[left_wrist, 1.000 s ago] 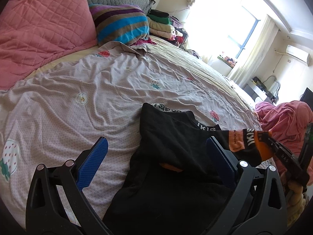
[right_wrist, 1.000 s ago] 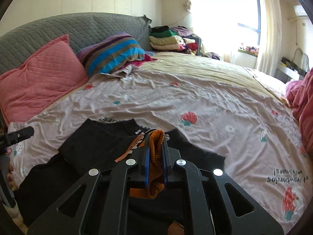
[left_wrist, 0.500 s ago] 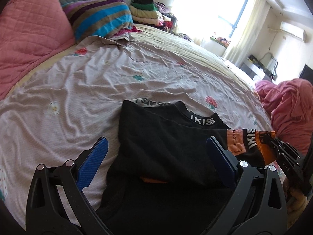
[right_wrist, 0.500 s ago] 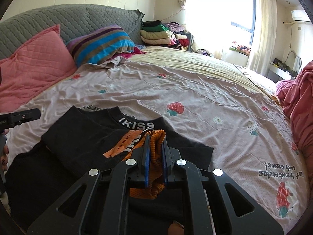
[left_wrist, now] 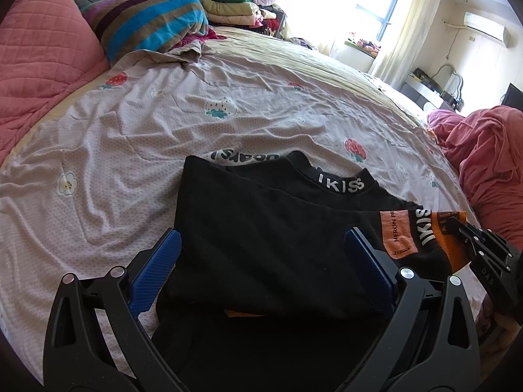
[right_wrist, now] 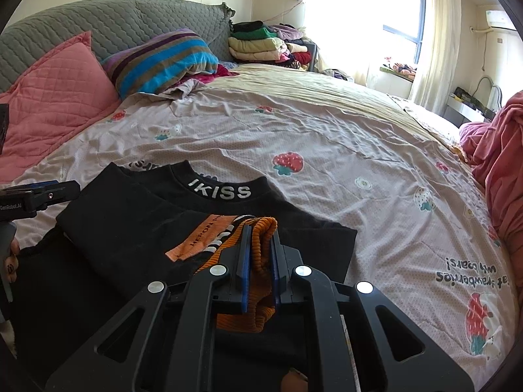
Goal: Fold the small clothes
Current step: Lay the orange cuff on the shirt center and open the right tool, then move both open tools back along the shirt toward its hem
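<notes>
A black top with a white-lettered collar lies partly folded on the bed, its orange ribbed cuff lifted.

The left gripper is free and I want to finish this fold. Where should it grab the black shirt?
Probably the near-left edge of the black shirt, coming in from the bedsheet side. There the layers end in a free edge beside the open left gripper, while the right gripper pinches the orange cuff.

Black shirt, orange ribbed cuff
</notes>
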The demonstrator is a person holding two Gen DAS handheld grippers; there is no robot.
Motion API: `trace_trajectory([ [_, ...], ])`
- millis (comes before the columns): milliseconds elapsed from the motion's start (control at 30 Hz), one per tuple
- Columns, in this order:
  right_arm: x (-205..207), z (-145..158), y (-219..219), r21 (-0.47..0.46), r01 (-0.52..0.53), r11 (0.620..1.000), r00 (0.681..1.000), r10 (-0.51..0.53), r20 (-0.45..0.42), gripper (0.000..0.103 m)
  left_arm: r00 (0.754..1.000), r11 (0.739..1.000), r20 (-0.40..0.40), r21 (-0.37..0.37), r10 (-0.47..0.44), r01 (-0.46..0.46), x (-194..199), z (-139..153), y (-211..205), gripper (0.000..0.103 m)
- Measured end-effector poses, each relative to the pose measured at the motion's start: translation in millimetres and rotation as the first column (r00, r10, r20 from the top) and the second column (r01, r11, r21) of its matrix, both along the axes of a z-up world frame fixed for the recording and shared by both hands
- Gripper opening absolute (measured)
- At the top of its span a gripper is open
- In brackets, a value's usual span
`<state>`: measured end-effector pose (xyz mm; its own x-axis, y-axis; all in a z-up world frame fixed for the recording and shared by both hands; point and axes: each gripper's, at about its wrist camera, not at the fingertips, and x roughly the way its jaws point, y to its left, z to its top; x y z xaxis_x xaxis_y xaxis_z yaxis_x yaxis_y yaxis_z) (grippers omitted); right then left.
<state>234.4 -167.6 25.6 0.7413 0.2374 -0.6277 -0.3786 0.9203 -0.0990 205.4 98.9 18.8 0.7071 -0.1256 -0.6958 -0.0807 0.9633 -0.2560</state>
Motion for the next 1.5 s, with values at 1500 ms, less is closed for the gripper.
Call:
trace_trajectory([
  [1500, -2, -65, 15, 0.056, 0.045, 0.997, 0.94, -0.023, -0.339, 0.047, 0.98, 0.991, -0.152, 0.01, -0.13, 0.133, -3, -47, -18, 0.064],
])
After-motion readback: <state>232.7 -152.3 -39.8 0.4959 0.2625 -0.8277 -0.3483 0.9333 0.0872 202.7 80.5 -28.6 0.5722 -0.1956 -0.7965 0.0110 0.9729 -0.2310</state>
